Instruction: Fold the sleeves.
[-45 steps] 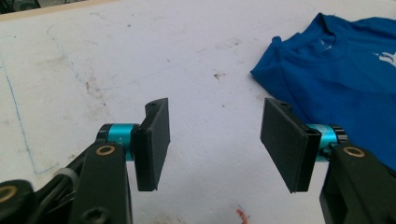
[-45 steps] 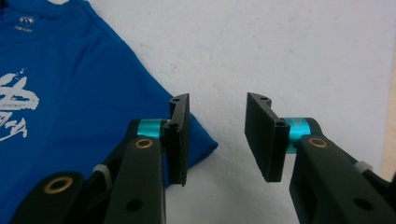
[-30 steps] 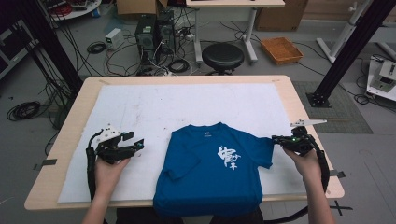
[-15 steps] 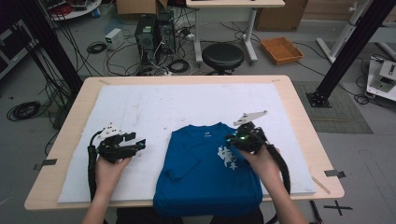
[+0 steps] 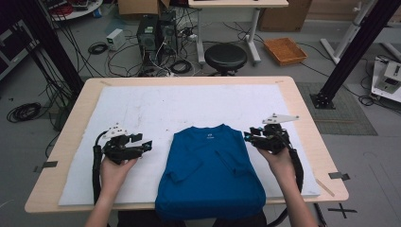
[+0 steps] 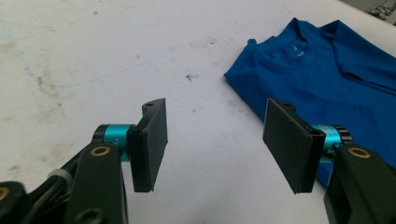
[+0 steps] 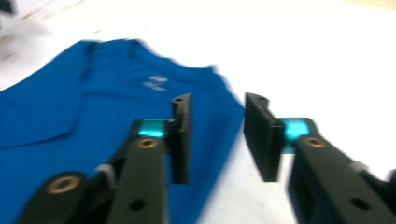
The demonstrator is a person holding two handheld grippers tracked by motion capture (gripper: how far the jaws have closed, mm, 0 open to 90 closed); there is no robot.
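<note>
- While a person stood at the near edge of a pale wooden table (image 5: 302,118) covered by a white mat (image 5: 189,106), a blue short-sleeved T-shirt (image 5: 210,175) lay flat at its near middle, collar pointing away, hem hanging over the near edge.
- The shirt's long axis ran from the person outward, between the two hands.
- The right gripper (image 5: 249,135) sat just beside the shirt's right shoulder edge, nearer than the left; its jaws had just been opening, spread with nothing between them (slightly blurred in its own view).
- The left gripper (image 5: 147,144) rested apart from the left sleeve, jaws wide and empty.
- The hem was cut off below the frame.
</note>
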